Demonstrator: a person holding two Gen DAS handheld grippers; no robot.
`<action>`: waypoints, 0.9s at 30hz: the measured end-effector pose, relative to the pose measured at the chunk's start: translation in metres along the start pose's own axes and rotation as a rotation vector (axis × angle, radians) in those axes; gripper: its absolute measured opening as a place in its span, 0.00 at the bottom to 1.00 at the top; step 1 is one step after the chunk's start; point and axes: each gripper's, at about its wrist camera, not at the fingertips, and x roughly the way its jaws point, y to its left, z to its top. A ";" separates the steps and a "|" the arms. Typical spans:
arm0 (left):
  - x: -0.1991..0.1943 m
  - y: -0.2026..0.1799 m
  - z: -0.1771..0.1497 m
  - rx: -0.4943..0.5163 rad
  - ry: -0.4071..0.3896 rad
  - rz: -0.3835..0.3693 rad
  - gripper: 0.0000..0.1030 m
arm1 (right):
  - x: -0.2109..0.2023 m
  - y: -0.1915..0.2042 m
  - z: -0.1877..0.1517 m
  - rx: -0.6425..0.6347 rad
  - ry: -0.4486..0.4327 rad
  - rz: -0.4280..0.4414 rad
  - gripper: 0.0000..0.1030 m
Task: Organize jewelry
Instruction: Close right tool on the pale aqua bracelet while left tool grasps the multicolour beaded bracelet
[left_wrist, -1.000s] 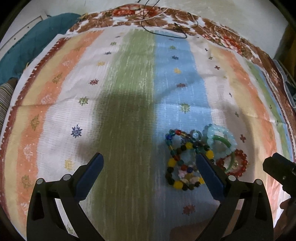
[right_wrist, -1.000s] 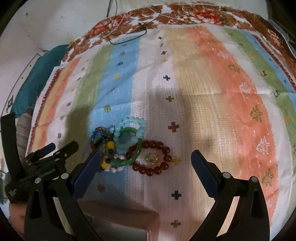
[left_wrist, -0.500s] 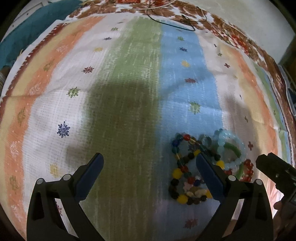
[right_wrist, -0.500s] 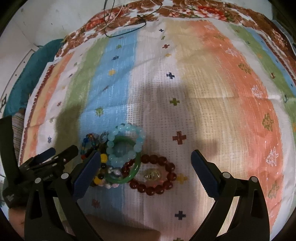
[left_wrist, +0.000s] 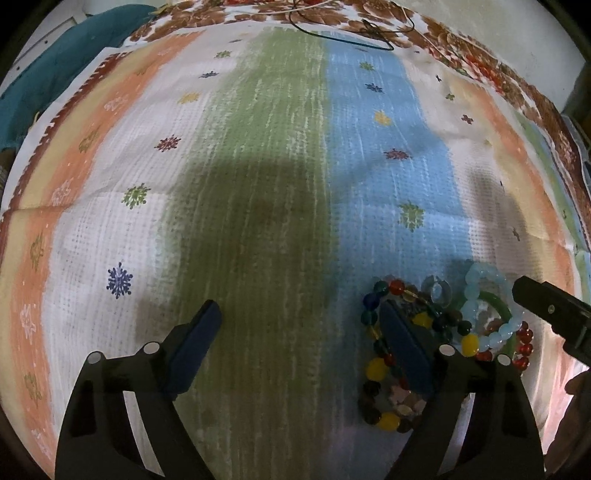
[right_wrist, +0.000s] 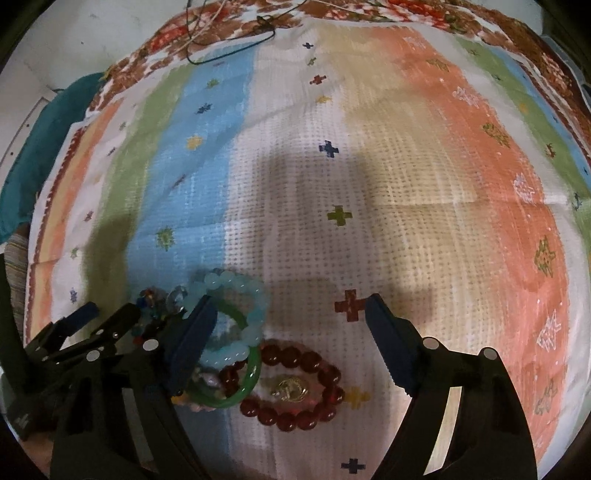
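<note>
Bracelets heaped btwn my two tools, both wide open, nothing held.

Pale blue bead bracelet (right_wrist: 236, 317) overlaps green bangle (right_wrist: 236, 395), touching dark red bead bracelet (right_wrist: 295, 384); multicolour bead bracelets (left_wrist: 384, 373) beside. My left gripper (left_wrist: 299, 332) and right gripper (right_wrist: 288, 325) hover low over striped cloth (right_wrist: 388, 184); black cord (left_wrist: 343, 33) far edge.

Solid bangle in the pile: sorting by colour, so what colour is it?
Green; the smooth solid bangle shows best in the right wrist view.

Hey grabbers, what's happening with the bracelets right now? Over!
Left gripper open, empty. Right gripper open, over bracelet pile. Dark red bracelet between its fingers. Nothing grabbed yet.
</note>
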 end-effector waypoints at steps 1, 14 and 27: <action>0.001 -0.002 0.000 0.011 0.001 0.007 0.80 | 0.001 0.000 0.001 0.004 0.005 0.002 0.79; 0.004 -0.013 -0.006 0.092 0.010 0.046 0.30 | 0.011 -0.004 0.000 -0.010 0.062 0.010 0.23; -0.011 -0.015 -0.010 0.101 -0.005 0.033 0.09 | -0.006 0.002 -0.003 -0.070 0.009 0.022 0.12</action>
